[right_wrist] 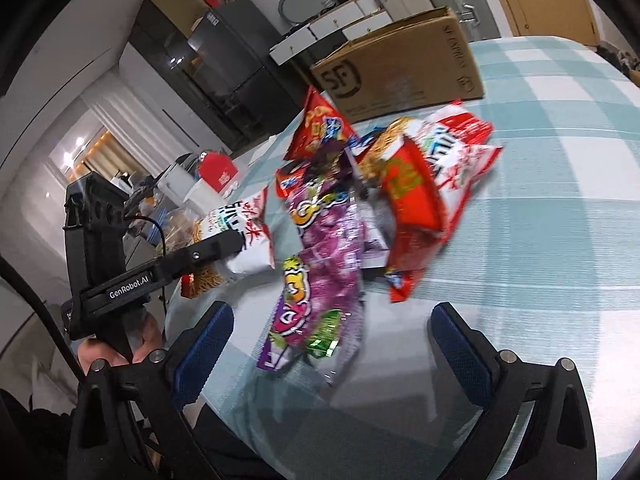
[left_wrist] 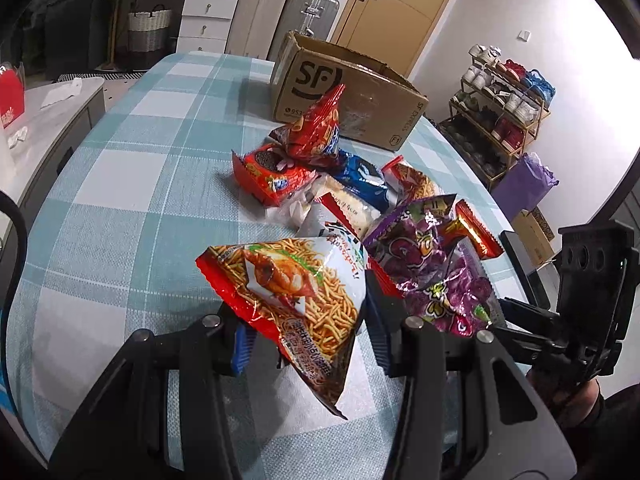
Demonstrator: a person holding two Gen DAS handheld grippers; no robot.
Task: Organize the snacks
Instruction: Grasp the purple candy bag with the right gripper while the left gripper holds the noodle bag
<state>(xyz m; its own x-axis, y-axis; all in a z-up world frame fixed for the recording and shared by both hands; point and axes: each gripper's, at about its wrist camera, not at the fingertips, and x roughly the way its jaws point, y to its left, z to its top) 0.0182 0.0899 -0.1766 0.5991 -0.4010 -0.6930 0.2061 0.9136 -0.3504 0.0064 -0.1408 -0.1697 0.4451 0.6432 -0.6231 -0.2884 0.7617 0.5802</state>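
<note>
Nearest the left-wrist lens, the left gripper (left_wrist: 306, 334) jaws clench a noodle-snack bag (left_wrist: 296, 300) by one corner, lifted above the table (left_wrist: 120, 200); the thin pinch may slip. Right gripper (right_wrist: 332, 344) jaws stand released over the purple candy bag (right_wrist: 320, 280), the cardboard box (left_wrist: 352, 100) beyond.

Glossy foil noodle-snack bag (left_wrist: 296, 292), woven tablecloth (left_wrist: 132, 184)

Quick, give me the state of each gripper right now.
Left gripper: shut on the noodle snack bag.
Right gripper: open, holding nothing, purple snack bag ahead.
</note>
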